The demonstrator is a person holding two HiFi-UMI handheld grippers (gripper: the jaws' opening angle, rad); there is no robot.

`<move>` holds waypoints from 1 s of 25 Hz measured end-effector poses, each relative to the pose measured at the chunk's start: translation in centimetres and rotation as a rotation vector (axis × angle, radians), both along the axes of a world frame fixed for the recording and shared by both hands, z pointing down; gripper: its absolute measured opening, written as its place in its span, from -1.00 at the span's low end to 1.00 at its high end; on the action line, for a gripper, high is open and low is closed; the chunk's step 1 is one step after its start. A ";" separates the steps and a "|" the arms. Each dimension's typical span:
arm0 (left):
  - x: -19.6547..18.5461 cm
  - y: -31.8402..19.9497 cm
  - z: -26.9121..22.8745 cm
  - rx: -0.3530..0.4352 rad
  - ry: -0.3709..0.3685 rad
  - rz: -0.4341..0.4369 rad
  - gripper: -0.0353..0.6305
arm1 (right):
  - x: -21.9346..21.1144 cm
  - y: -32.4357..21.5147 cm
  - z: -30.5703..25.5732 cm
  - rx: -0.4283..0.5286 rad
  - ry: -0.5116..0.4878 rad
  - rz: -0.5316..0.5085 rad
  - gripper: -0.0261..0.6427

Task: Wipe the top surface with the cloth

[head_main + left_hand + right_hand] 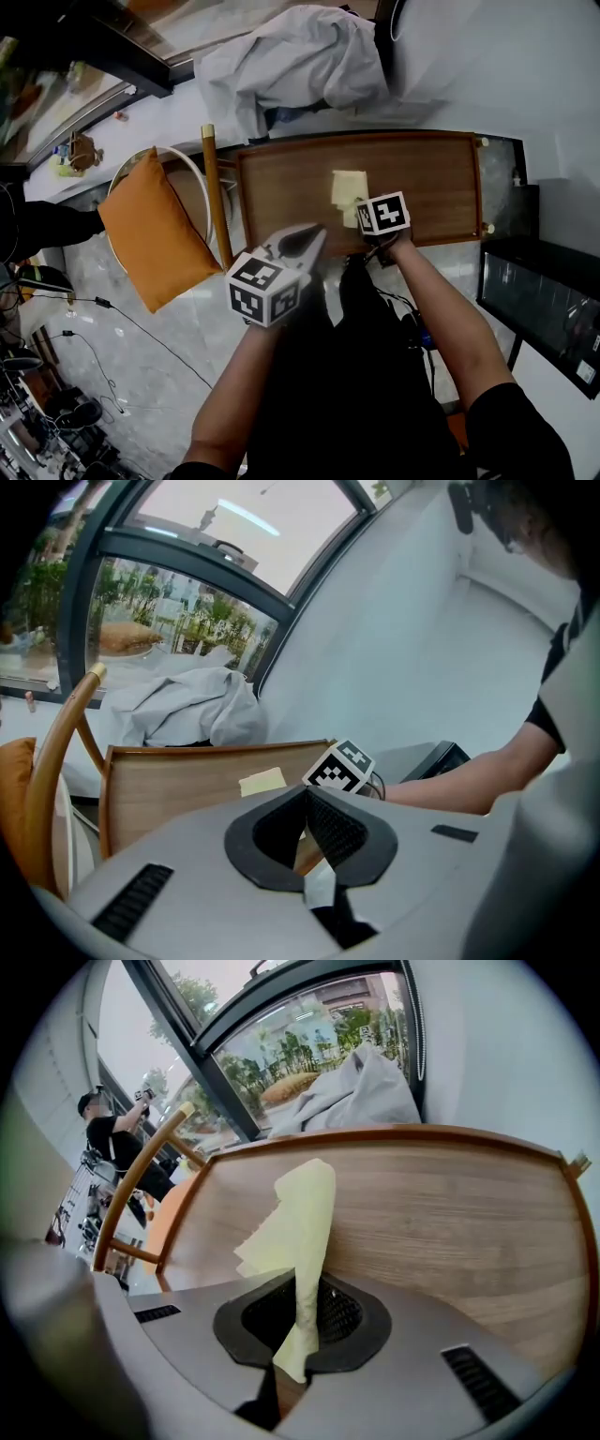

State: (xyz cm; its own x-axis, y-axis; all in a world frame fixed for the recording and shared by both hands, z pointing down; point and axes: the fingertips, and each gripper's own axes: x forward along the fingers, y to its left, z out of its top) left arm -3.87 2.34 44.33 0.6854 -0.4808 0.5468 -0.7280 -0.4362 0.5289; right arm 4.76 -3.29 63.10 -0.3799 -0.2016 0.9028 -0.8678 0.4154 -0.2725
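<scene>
As things stand: wiping seemingly just starting, most of the tabletop (422, 178) left.
Right gripper (302, 1314): jaws pinching the yellow cloth (295, 1222).
Left gripper (306, 808): jaws pressed together, empty.

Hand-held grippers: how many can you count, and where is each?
2. The left hand-held gripper is shut and empty by the wooden table's near edge. The right hand-held gripper is over the table, shut on the yellow cloth.
</scene>
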 end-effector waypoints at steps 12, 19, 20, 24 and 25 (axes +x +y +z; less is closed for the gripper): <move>6.0 -1.3 1.0 -0.009 -0.009 0.041 -0.86 | 12.5 -1.9 -0.6 0.033 0.025 0.162 -0.83; 9.4 -2.1 1.0 -0.005 -0.005 0.078 -0.86 | 19.7 -2.8 -1.2 0.056 0.065 0.242 -0.83; 9.9 -2.2 1.1 -0.005 -0.004 0.083 -0.86 | 20.7 -3.0 -1.2 0.059 0.071 0.257 -0.83; 11.5 -2.2 1.3 -0.006 -0.001 0.104 -0.86 | 24.3 -3.3 -1.4 0.067 0.089 0.328 -0.83; 11.9 -2.4 1.2 -0.005 -0.001 0.110 -0.86 | 25.1 -3.4 -1.4 0.070 0.098 0.344 -0.83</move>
State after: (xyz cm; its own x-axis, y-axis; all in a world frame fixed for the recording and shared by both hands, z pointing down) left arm 8.01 -0.04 45.57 0.7332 -0.4001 0.5499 -0.6766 -0.5106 0.5306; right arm 29.86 -6.70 61.67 -0.1918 -0.3655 0.9109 -0.9806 0.1098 -0.1624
